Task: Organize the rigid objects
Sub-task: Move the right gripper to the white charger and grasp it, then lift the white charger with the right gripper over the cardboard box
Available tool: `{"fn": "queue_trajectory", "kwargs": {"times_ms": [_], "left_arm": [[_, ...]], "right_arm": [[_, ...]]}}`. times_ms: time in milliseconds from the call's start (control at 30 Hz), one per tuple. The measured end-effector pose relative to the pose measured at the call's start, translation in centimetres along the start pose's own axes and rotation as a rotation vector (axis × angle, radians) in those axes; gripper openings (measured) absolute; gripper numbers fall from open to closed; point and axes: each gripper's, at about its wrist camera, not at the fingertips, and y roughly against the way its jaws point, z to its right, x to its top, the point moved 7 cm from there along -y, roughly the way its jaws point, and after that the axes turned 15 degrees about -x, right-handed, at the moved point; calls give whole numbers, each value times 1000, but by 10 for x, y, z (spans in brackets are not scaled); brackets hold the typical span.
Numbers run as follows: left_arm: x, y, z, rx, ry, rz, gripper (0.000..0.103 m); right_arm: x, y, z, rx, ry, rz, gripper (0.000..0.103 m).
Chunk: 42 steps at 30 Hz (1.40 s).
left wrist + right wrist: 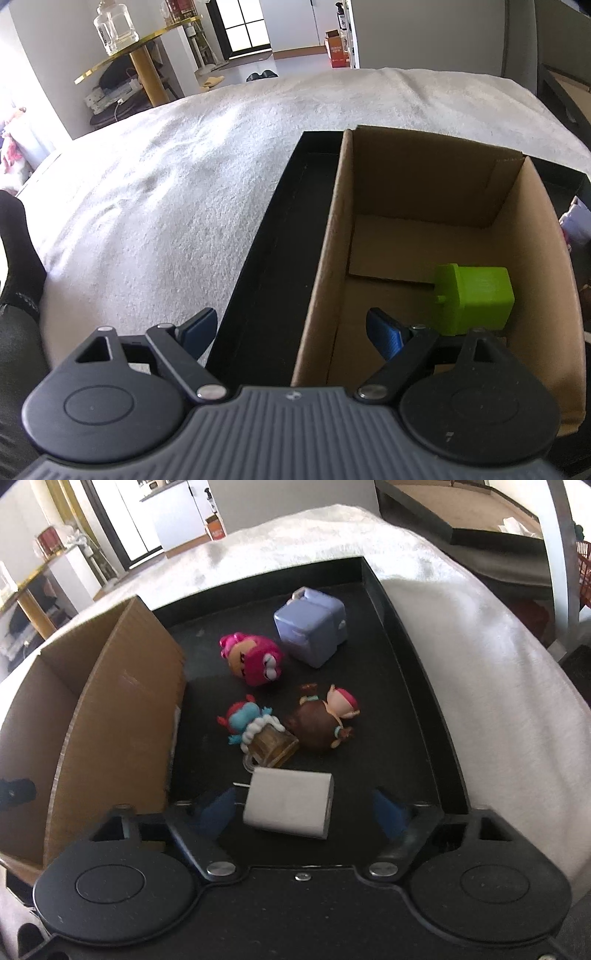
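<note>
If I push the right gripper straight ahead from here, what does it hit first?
Most likely the white charger, which lies on the black tray between the open fingers of the right gripper. Beyond it sits the beer mug toy. Depth is hard to judge.

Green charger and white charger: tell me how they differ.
The green charger is bright green and blocky; the white charger is pale grey-white and flatter. The green charger sits inside the cardboard box; the white charger lies on the black tray among the toys. The white charger lies between the open right gripper fingers; the green one lies beyond the open left gripper. Neither is gripped.
</note>
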Motion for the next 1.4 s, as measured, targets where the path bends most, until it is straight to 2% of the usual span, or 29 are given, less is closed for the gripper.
{"fn": "queue_trajectory", "kwargs": {"times_ms": [33,67,200,300,500,767,1133,1333,1400], "left_arm": [[0,-1,0,0,2,-4,87],[-1,-2,1,0,3,-10,87],[-2,-1,4,-18,30,-32,87],[-1,1,8,-21,-2,-21,87],[1,6,4,-38,14,4,87],[-2,8,-7,-58,46,34,83],[-6,7,-19,-163,120,57,45],[-3,8,-16,-227,118,71,31],[-4,5,-15,-233,110,65,30]], "right_arm": [[0,1,-1,17,0,4,50],[0,3,-2,30,-1,4,48],[-1,5,0,19,-7,1,47],[1,6,3,22,-28,-6,47],[10,13,9,19,-51,10,47],[32,44,-3,36,-38,91,47],[58,80,-31,65,2,196,47],[68,93,-46,64,30,231,47],[70,96,-53,63,44,246,47]]}}
